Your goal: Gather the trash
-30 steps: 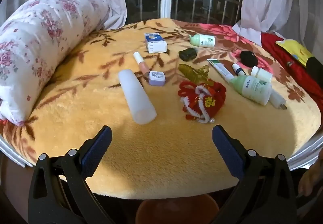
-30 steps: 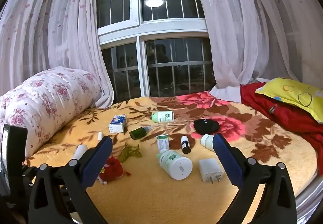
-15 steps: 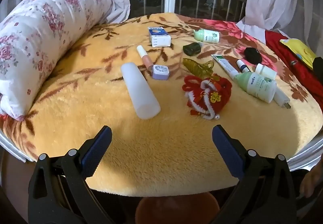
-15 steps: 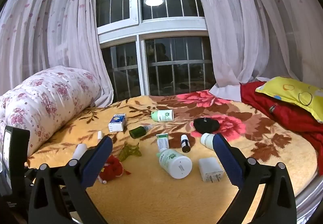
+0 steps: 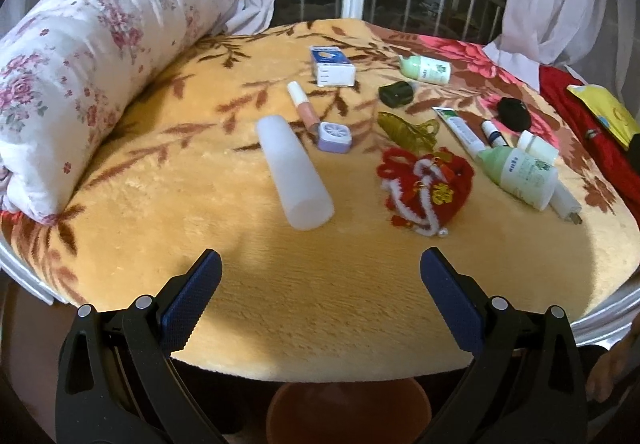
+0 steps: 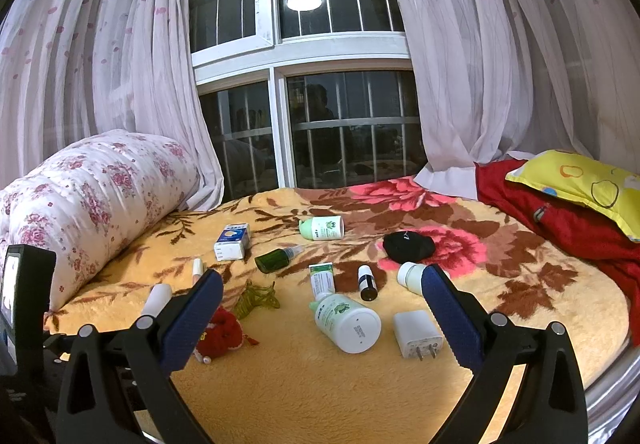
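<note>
Small items lie scattered on a round bed with a yellow floral blanket (image 5: pixel 200 204). A frosted white tube (image 5: pixel 294 172) lies nearest my left gripper (image 5: pixel 320 284), which is open and empty just short of it at the bed's near edge. Beside it lie a red knitted pouch (image 5: pixel 424 188), a lilac case (image 5: pixel 335 137), a pink lip tube (image 5: pixel 304 104) and a white-blue box (image 5: pixel 333 66). My right gripper (image 6: pixel 322 308) is open and empty, above a green-white bottle (image 6: pixel 346 322) and a white charger (image 6: pixel 418 334).
A flowered bolster (image 5: pixel 80 64) lines the left side. Red cloth (image 6: pixel 560 220) and a yellow pillow (image 6: pixel 584 184) lie at right. A brown bucket (image 5: pixel 348 412) stands below the bed edge. Window and curtains (image 6: pixel 480 64) stand behind. Further bottles (image 6: pixel 322 228), a black pouch (image 6: pixel 408 246).
The left gripper has moved forward and tilted down a little, so the bed items sit lower and larger in its view. The right gripper has barely moved.
</note>
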A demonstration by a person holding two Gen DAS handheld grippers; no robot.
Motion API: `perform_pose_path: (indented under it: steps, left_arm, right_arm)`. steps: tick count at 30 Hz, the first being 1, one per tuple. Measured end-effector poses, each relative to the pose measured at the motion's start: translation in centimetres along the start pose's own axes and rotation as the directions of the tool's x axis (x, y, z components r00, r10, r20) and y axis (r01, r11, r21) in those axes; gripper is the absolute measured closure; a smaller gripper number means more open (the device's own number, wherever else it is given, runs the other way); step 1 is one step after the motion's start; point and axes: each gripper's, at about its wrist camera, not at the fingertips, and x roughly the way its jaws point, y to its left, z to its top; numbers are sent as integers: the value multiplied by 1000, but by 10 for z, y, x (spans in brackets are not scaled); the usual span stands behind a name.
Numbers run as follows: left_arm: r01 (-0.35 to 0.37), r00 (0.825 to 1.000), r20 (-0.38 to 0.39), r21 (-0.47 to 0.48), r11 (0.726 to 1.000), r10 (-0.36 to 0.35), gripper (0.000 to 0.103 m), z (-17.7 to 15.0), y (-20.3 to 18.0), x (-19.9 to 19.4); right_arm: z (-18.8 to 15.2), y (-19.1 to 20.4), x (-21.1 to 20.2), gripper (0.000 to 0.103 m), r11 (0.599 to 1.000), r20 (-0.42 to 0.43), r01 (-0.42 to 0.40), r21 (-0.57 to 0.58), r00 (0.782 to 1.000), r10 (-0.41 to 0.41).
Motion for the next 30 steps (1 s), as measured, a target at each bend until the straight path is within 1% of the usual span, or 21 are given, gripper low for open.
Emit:
perform_pose_path:
  steps: [2,3,9,30]
  left_arm:
    - [-11,1000,-1,4,1000,11,6,-2,-1,1]
    - [-12,1000,-5,5,1000,12,6,5,5,3]
    - [-34,999,14,22,999,34,6,5,2,2]
    - [-38,999,15,22,999,37,6,4,0,0]
  right_arm:
    - [0,0,0,5,1000,0,0,0,1000,0]
    - [0,0,0,5,1000,0,-1,1,1000,1]
    - [0,0,-1,5,1000,-1,-1,2,1000,1]
    - [-1,-2,0,5,1000,-1,-1,4,1000,1]
